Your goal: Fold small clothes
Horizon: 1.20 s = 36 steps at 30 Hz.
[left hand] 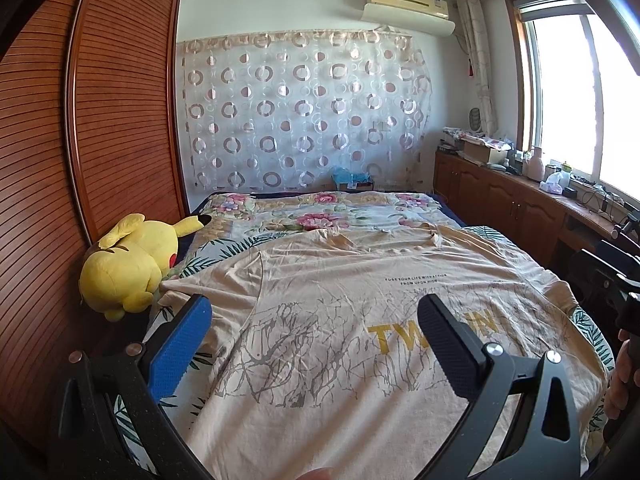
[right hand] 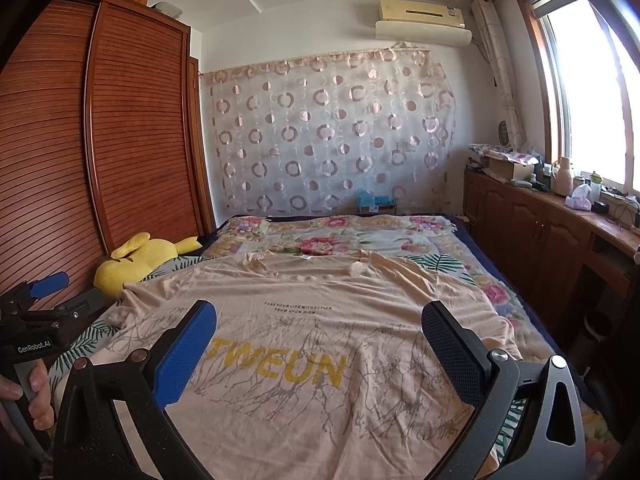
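- Beige T-shirt (right hand: 320,344) lies spread flat on the floral bedspread (left hand: 320,216), ahead of and below both pairs of fingers.
- Left gripper (left hand: 316,320) and right gripper (right hand: 320,328) hover released, holding nothing.
- Folding looks unstarted; next, each should probably pinch a hem corner or sleeve.

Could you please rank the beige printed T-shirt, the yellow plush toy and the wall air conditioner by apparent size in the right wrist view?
1. Beige printed T-shirt, largest by far.
2. Yellow plush toy and cream wall air conditioner: they look alike; the unit hangs farther away, so unranked.
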Tool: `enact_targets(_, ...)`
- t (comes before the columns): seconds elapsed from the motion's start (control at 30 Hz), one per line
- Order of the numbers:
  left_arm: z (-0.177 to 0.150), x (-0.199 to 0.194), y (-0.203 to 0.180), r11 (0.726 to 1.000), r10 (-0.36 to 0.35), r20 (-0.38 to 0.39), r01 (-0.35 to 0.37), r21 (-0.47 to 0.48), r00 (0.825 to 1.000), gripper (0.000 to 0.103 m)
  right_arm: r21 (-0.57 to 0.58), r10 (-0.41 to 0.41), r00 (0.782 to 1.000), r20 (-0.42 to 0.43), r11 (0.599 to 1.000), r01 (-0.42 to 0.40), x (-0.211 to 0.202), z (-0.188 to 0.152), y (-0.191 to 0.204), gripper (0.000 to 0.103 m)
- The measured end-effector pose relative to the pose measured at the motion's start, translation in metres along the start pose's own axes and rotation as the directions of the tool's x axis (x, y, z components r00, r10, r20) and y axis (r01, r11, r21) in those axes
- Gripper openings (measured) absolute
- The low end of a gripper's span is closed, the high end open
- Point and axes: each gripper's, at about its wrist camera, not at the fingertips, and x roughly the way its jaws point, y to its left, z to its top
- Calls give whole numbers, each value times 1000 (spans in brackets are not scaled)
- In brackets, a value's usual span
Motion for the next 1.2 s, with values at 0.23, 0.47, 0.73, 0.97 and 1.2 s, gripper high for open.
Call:
enact_targets(0.23, 0, 0, 0, 1000, -1, 0, 1, -3, 1000, 103, 0, 1, 1000, 0, 1000, -1, 1, 0, 0, 103)
enact_targets(0.47, 1, 0, 1, 1000, -2, 0, 2, -3, 1000, 103, 1, 2, 1000, 0, 1000, -2, 1, 0, 0, 103)
enact_targets(0.73, 1, 0, 1, 1000, -2, -1, 2, -4, 1000, 103, -1, 4, 1000, 2, 1000, -4, 2, 0, 1, 103)
enact_targets(0.97, 1, 0, 2, 1000, -3, -1, 3, -5, 1000, 103, -2, 8, 1000, 3, 1000, -8, 5, 1, 1, 103)
enact_targets(1.2, 0, 1, 0, 1000, -2, 0, 2, -4, 1000, 103, -2, 10, 1000, 2, 1000, -10, 5, 2, 1, 103)
